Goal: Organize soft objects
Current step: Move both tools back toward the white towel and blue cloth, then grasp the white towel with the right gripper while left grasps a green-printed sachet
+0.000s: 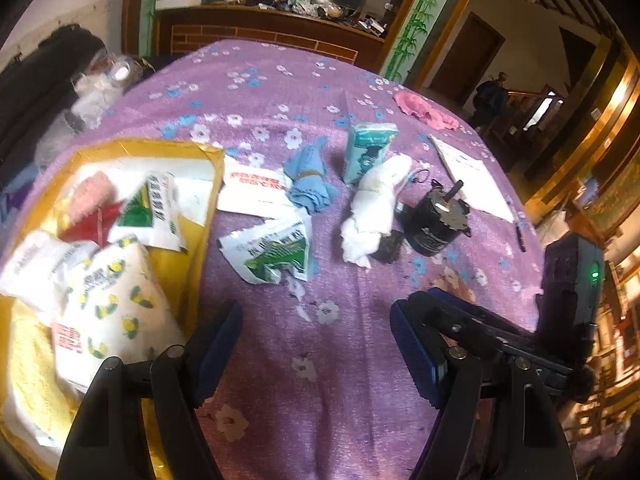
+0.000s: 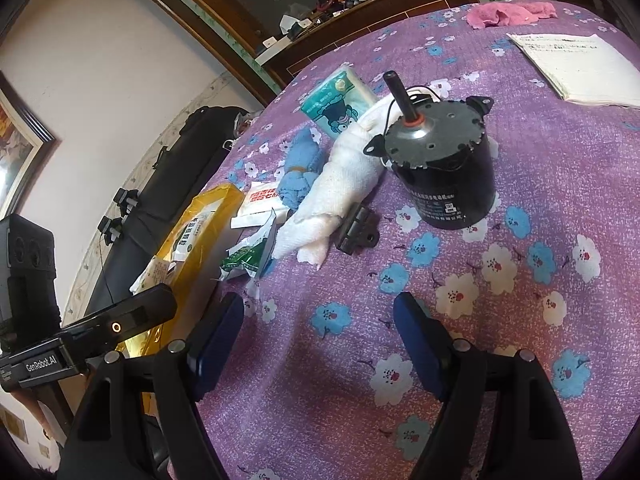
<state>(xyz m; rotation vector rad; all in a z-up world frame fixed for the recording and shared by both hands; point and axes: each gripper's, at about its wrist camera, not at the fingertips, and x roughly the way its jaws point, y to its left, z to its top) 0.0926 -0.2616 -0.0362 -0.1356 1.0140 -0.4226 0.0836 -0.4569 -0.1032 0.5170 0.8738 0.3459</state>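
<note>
A yellow tray (image 1: 188,264) at the left holds several soft things: tissue packs, a pink cloth, a yellow towel. On the purple flowered tablecloth lie a green-white packet (image 1: 280,252), a white pack with red print (image 1: 252,190), a blue cloth (image 1: 310,180), a teal tissue pack (image 1: 366,150), a white towel (image 1: 374,208) and a pink cloth (image 1: 424,110). My left gripper (image 1: 316,344) is open and empty above the cloth, right of the tray. My right gripper (image 2: 318,340) is open and empty, in front of the white towel (image 2: 332,196) and green-white packet (image 2: 250,254).
A black motor (image 2: 444,160) and a small metal hinge (image 2: 356,230) sit by the white towel. A notebook (image 2: 576,66) and a pen (image 1: 520,236) lie at the right. A black case (image 2: 168,184) stands left of the table. A cluttered wooden shelf (image 1: 272,20) is behind.
</note>
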